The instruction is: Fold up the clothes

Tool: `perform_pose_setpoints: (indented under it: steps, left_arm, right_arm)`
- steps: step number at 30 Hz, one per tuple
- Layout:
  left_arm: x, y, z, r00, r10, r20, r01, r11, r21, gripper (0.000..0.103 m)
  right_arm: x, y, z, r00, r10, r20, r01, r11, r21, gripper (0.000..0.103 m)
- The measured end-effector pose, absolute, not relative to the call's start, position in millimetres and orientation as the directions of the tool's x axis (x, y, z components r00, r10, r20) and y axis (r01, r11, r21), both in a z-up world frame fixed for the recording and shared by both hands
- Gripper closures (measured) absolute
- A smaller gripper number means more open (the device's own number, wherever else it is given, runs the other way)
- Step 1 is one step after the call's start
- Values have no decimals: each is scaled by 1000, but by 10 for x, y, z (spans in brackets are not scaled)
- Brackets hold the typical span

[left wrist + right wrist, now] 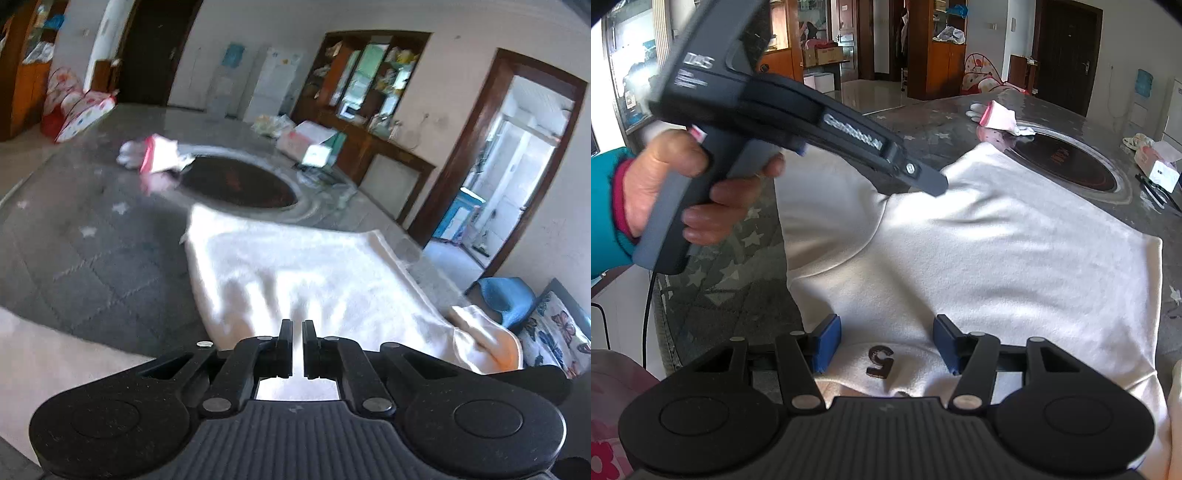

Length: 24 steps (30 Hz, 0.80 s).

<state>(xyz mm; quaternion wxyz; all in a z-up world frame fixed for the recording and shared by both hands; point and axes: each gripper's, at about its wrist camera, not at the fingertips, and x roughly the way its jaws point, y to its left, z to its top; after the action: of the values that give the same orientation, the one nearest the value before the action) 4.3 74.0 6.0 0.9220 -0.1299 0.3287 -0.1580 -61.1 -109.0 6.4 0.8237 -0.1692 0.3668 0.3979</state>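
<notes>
A white garment [979, 251] with a dark "5" patch [880, 363] lies spread on the grey star-patterned table [738, 266]; it also shows in the left wrist view [303, 273]. My left gripper [297, 332] hovers above the garment with its jaws nearly closed and a thin gap between them; nothing shows held. In the right wrist view the left gripper [934, 184] is held in a hand, tip over the garment's far left part. My right gripper [886, 345] is open, its blue pads [827, 343] straddling the patch just above the cloth.
A dark round hotplate [1067, 162] is set into the table beyond the garment. White gloves with a pink packet [997, 118] lie at the far side. Boxes and a tissue pack [1156, 162] sit at the right. A blue chair [506, 299] stands off the table's right edge.
</notes>
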Motion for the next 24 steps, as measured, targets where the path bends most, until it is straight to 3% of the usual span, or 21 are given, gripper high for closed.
perform_pose_setpoints:
  steps: [5,13,17,24]
  left_arm:
    - [98,821,-108,710,-305,-635,159,947,-278,98]
    - [100,780,35,723,-335,-604,194,938,-288,95]
    - [244,704,-63,700,-301,-648,181,952,-247,94]
    - [226,721,-86,704,-297,-644,181,953,-242,94]
  right_arm:
    - [-604,-1104,63,412,536,-737,-781,625,17,46]
    - [-570,-1244,166,436,549,-713,-755,655,43,46]
    - [-541,-1415,168,464,523,-715,-713,700,49,46]
    - [-527,-1928,238,531,480,-698,-602,794,88,46]
